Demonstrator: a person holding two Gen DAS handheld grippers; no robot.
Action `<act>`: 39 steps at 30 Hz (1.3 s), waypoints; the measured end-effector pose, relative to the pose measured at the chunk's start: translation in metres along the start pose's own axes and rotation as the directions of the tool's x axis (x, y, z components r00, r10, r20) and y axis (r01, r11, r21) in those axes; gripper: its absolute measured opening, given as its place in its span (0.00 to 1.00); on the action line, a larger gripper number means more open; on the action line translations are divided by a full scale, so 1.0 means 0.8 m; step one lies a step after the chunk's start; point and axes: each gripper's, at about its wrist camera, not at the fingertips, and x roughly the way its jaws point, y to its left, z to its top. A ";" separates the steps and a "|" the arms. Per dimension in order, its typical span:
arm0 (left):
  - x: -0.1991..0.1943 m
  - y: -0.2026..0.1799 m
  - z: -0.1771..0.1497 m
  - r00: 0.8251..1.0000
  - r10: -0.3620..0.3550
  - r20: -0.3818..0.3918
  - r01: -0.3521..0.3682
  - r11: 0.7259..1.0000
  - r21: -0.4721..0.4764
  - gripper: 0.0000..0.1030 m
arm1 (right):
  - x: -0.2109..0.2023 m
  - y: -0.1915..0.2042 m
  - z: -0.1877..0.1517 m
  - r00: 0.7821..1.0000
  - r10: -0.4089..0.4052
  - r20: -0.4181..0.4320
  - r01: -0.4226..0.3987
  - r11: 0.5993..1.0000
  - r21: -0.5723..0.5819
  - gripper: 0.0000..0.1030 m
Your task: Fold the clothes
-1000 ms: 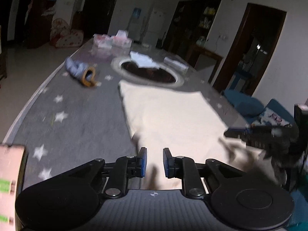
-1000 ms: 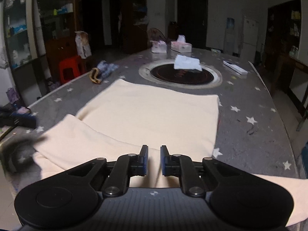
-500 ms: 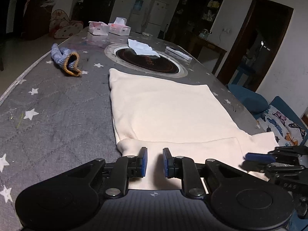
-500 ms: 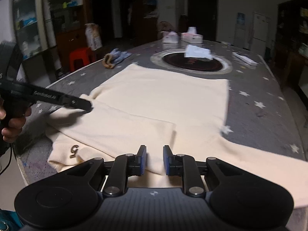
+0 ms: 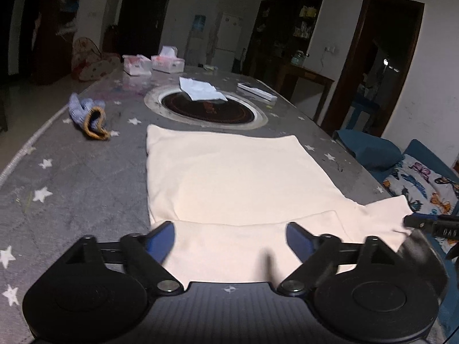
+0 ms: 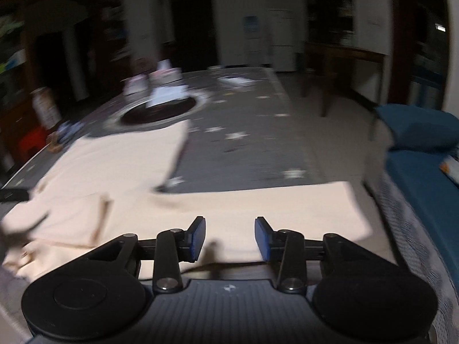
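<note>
A cream garment [image 5: 229,177] lies flat on the grey star-patterned table [image 5: 71,177], with one sleeve folded across its near end [image 5: 252,243]. My left gripper [image 5: 231,238] is wide open just above that folded sleeve. In the blurred right wrist view the garment [image 6: 114,166] lies to the left and its other sleeve [image 6: 258,200] stretches out to the right. My right gripper [image 6: 230,236] is open over this sleeve. The right gripper's tip [image 5: 430,225] shows at the right edge of the left wrist view.
A blue knitted item with a tan cuff [image 5: 86,114] lies at the left. A round dark hotplate [image 5: 208,109] with white paper [image 5: 200,89] sits past the garment. Tissue boxes [image 5: 152,63] stand at the far end. Blue chairs [image 5: 373,149] stand to the right.
Both grippers have opened and let go of the garment. The left sleeve now lies folded across the garment's near end. The right gripper has swung right over the other sleeve.
</note>
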 end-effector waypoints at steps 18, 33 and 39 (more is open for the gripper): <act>-0.004 -0.007 -0.002 1.000 0.022 -0.001 -0.022 1.000 -0.010 1.00 | 0.017 -0.130 -0.027 0.993 -0.112 -0.023 0.112 0.920 0.376 0.45; -0.005 -0.011 -0.005 0.999 0.046 -0.015 -0.046 0.999 -0.014 1.00 | 0.034 -0.189 -0.048 0.998 0.017 0.060 -0.049 0.804 0.592 0.19; -0.005 -0.010 -0.007 0.999 0.049 -0.019 -0.049 0.999 -0.016 1.00 | 0.023 -0.177 -0.034 0.994 0.024 0.102 -0.078 0.822 0.564 0.05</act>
